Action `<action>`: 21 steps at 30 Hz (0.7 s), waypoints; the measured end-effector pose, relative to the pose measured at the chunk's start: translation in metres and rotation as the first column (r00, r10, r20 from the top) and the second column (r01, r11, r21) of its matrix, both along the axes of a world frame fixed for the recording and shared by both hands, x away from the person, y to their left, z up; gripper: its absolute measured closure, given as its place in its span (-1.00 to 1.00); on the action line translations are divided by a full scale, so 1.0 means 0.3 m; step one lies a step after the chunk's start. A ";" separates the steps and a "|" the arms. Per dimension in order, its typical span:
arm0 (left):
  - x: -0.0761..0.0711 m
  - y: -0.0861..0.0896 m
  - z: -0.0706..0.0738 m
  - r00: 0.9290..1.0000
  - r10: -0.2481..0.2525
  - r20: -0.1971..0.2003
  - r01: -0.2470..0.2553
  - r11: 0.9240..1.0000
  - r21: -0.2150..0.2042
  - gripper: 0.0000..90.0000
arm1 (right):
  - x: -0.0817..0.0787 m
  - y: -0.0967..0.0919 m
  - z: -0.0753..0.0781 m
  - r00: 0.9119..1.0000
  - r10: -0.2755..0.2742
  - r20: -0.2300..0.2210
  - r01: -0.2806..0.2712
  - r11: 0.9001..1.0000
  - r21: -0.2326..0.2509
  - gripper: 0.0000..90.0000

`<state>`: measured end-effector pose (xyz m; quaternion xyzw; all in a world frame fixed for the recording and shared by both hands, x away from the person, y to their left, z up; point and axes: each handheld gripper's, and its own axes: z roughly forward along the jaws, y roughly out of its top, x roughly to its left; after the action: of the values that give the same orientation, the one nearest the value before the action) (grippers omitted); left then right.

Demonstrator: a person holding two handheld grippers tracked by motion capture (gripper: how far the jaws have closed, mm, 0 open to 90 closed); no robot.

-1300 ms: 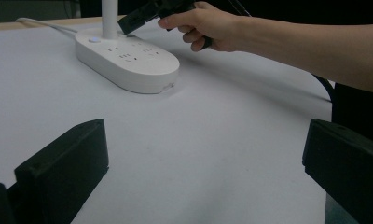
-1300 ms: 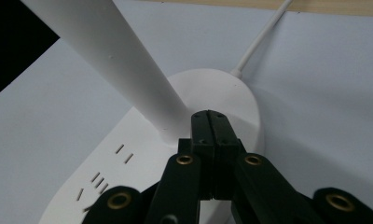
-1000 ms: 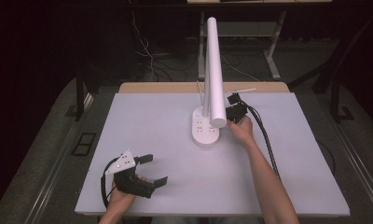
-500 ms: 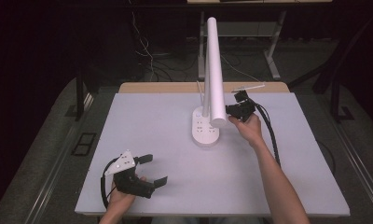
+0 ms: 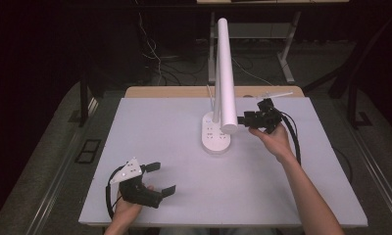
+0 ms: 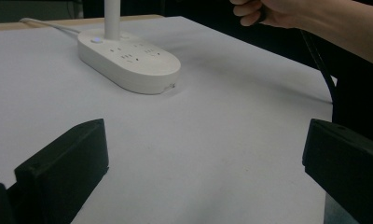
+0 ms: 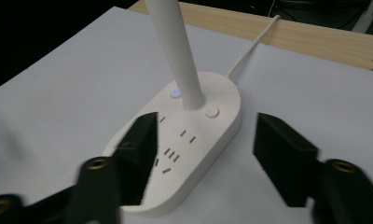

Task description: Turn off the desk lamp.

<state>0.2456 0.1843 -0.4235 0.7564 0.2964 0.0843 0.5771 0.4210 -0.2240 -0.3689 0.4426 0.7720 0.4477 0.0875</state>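
Observation:
A white desk lamp stands at the table's far middle, with an oval socket-strip base (image 5: 216, 139) and a long white tube head (image 5: 226, 73) slanting up from it. My right gripper (image 5: 245, 119) hovers just right of the tube's lower end. Its jaws have just been opening and stand apart with nothing between them. In the right gripper view the gripper (image 7: 207, 128) looks down on the base (image 7: 184, 154) and the stem (image 7: 175, 51). My left gripper (image 5: 162, 177) rests open on the table's near left, and in its own view (image 6: 205, 158) it faces the base (image 6: 128, 58).
The lamp's white cord (image 7: 250, 46) runs off over the wooden back edge (image 5: 184, 91). A small blue light (image 7: 175, 92) glows on the base beside the stem. The white tabletop (image 5: 262, 186) stretches wide between the two grippers. The right gripper's black cable (image 5: 296, 142) trails along the forearm.
The right gripper has risen and drawn back to the right from the tube's lower end, and its jaws have gone from shut to apart. The left gripper has stayed put.

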 end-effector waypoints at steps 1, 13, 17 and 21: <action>0.000 0.000 0.000 1.000 0.000 0.000 0.000 1.000 0.000 -1.00 | -0.012 -0.007 0.003 1.000 -0.001 -0.001 0.001 1.000 0.000 -0.29; -0.003 -0.006 0.000 1.000 -0.002 0.000 0.002 1.000 -0.001 -1.00 | -0.186 -0.091 0.001 0.999 0.032 0.014 -0.033 0.998 0.044 -0.99; -0.002 -0.006 0.000 1.000 -0.002 0.000 0.002 1.000 0.000 -1.00 | -0.250 -0.115 0.003 0.999 0.037 0.014 -0.038 0.998 0.052 -0.99; -0.002 -0.007 0.000 1.000 -0.003 -0.001 0.003 1.000 0.002 -1.00 | -0.299 -0.132 -0.005 0.999 0.041 0.012 -0.042 0.997 0.060 -0.99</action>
<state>0.2449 0.1821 -0.4236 0.7575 0.2955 0.0834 0.5761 0.3313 -0.2636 -0.3705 0.4265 0.7667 0.4749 0.0689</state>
